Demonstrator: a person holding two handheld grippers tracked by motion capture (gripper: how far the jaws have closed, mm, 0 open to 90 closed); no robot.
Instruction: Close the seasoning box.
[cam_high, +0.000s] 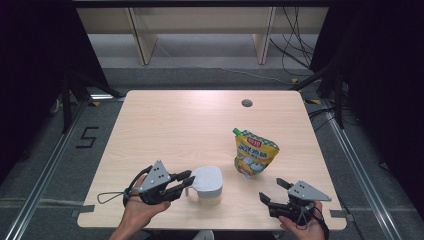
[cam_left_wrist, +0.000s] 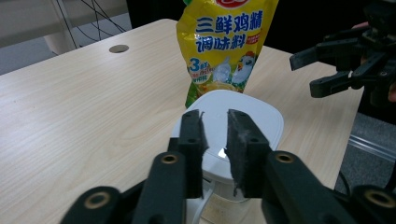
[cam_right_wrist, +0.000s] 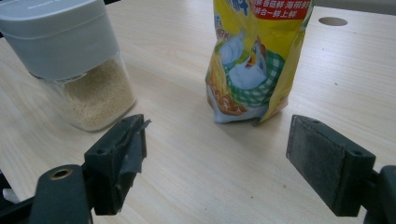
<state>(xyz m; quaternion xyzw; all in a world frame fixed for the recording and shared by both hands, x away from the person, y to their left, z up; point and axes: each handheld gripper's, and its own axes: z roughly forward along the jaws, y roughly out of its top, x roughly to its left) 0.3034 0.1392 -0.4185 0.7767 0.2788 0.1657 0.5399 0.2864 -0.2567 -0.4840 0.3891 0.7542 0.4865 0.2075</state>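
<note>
High view: a desk (cam_high: 165, 125) carries two things.

1. Jar (cam_high: 206, 185), grey lid, clear base holding pale granules; stands near the desk's near edge, left of centre. The left gripper (cam_high: 186, 182) is at the lid's left side, jaws narrowly parted, a gap showing at the pads; nothing pinched.
2. Pouch (cam_high: 254, 152), yellow, upright, right of centre, well apart from the jar. Readable in the left gripper view: "三鲜鸡精", "调味料", "3".
3. Right gripper (cam_high: 274, 191), near the right near corner, jaws wide open, empty.

Handling note: the lid probably needs lifting; better to square the left jaws on its edge and steady the base before pulling.
</note>
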